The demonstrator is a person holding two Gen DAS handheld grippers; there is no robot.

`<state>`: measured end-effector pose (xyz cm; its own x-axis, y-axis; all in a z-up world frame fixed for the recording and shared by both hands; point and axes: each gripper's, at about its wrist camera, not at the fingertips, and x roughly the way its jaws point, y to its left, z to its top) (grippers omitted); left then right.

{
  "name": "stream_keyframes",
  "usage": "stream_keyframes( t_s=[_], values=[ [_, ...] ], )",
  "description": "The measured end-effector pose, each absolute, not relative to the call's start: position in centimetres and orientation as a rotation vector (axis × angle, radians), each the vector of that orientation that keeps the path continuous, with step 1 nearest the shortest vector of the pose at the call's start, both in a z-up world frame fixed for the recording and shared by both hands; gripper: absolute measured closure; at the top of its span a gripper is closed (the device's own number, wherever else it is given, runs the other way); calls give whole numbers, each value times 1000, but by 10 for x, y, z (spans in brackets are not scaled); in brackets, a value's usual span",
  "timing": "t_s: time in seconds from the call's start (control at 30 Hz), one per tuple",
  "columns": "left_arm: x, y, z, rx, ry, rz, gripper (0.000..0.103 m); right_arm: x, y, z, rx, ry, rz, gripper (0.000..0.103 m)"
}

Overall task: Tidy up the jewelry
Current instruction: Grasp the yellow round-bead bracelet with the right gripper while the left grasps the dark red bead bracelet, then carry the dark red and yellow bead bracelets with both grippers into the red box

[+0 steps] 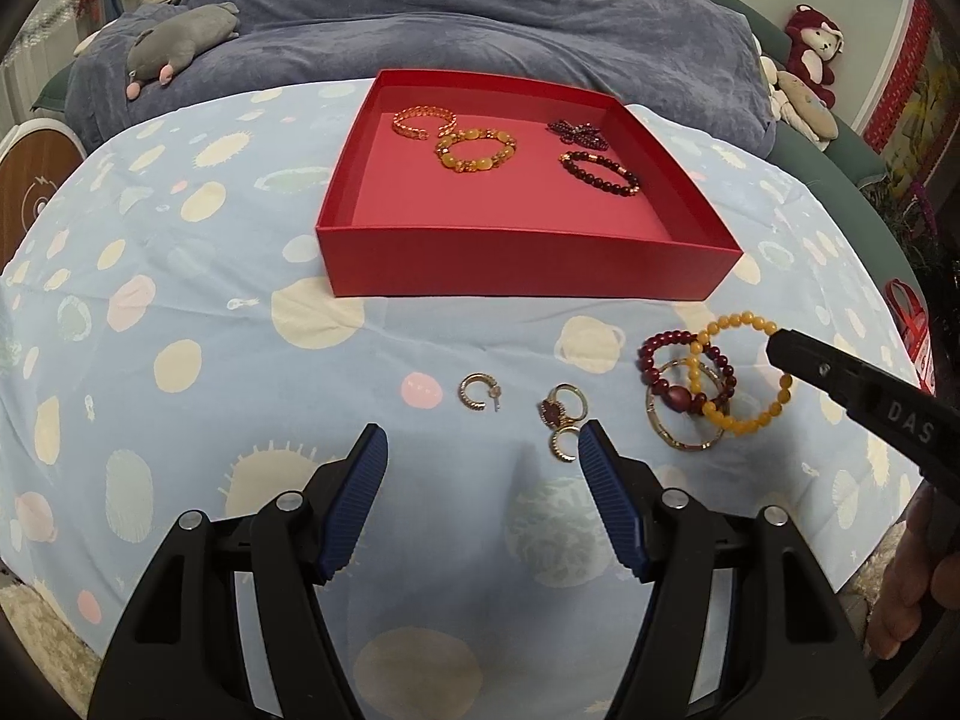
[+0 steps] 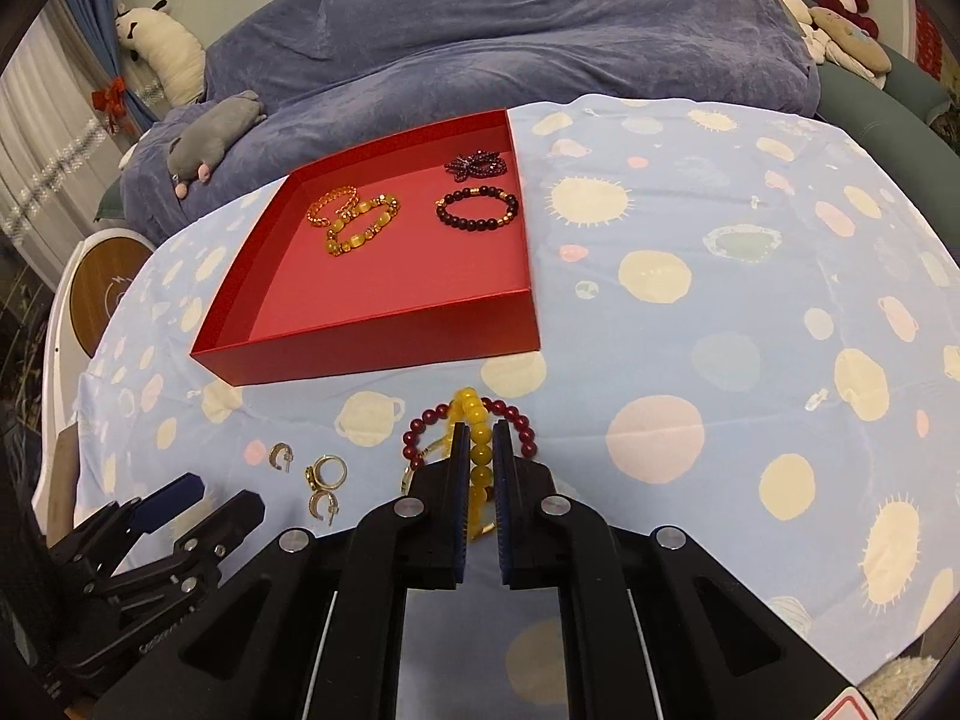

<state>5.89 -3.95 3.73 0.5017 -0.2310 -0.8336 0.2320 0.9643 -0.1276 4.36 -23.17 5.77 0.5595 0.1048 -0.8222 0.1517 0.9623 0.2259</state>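
A red tray holds several bracelets: gold chain, amber beads, dark beads, a garnet piece. In front of it on the cloth lie a yellow bead bracelet, a red bead bracelet, a gold bangle, gold hoop earrings and a ring. My right gripper is shut on the yellow bracelet. My left gripper is open and empty, just short of the earrings.
The table wears a light blue cloth with planet prints. Behind it is a blue blanket with a grey plush. More plush toys sit at the right. A round wooden item stands at the left.
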Motion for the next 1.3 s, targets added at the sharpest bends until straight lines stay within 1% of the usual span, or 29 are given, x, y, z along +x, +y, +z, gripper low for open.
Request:
stream_keyframes(
  t_s=[0.23, 0.43, 0.6, 0.67, 0.73, 0.8, 0.9, 1.03, 1.1, 1.13, 1.3],
  values=[
    [69, -77, 43, 16, 989, -357, 40, 12, -252, 53, 311, 1023, -70, 96],
    [85, -114, 35, 36, 982, -400, 41, 6, -258, 47, 340, 1027, -75, 96],
    [97, -134, 19, 72, 997, -408, 50, 9, -262, 44, 359, 1024, -73, 96],
    [100, -139, 13, 79, 1011, -414, 56, 9, -264, 43, 367, 1023, -75, 96],
    [101, -142, 7, 87, 1020, -416, 65, 10, -267, 41, 380, 1025, -75, 96],
    [102, -143, 4, 96, 1021, -409, 68, 10, -269, 40, 391, 1025, -76, 96],
    [100, -145, 4, 106, 1007, -412, 70, 10, -270, 38, 403, 1028, -74, 96],
    [99, -147, 4, 107, 1003, -429, 83, 9, -270, 36, 407, 1033, -72, 96],
    [99, -150, 4, 111, 1004, -437, 87, 9, -270, 36, 411, 1033, -72, 96],
    [100, -150, 4, 112, 1009, -441, 92, 9, -270, 36, 410, 1033, -72, 96],
    [97, -147, 6, 95, 1013, -450, 94, 8, -270, 36, 409, 1032, -72, 96]
  ],
)
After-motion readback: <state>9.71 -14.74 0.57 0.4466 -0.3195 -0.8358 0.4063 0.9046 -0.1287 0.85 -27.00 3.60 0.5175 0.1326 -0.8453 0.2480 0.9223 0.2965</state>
